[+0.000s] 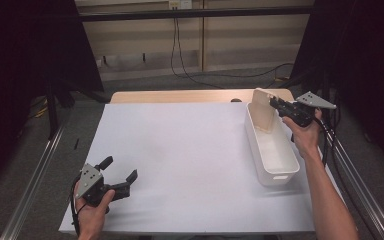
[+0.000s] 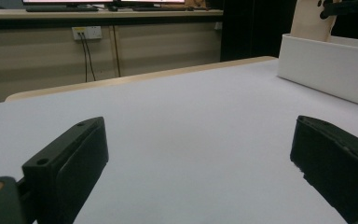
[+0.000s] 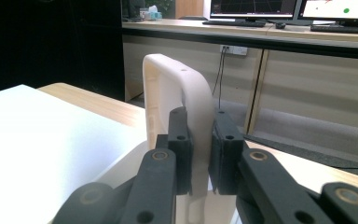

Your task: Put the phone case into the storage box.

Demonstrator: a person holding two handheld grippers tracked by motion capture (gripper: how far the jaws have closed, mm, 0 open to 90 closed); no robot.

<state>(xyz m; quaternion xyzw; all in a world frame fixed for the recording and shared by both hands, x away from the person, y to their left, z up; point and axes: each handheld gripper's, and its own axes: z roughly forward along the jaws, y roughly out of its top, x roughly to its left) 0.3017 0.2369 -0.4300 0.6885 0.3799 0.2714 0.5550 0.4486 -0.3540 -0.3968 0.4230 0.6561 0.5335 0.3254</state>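
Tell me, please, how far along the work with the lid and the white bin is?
Done: the right claw has clamped the cream plastic lid. In hand: that lid stands on edge at the far end of the long white plastic bin, whose top is uncovered. Probably left: laying it flat. The left claw waits open over the white table cover.

- L gripper (image 1: 119, 176): low at near-left of table, in L hand (image 1: 92, 210), jaws spread wide, nothing between; pointing fwd and a bit right.
- L forearm barely in frame at bottom edge.
- R gripper (image 1: 273, 102): raised at far right, in R hand (image 1: 305, 135), jaws clamped tight on thin upright lid (image 3: 186, 98), pads (image 3: 181, 149) flat on both faces.
- R forearm (image 1: 330, 200) stretched long from bottom-right corner, wrist bent inward to left.
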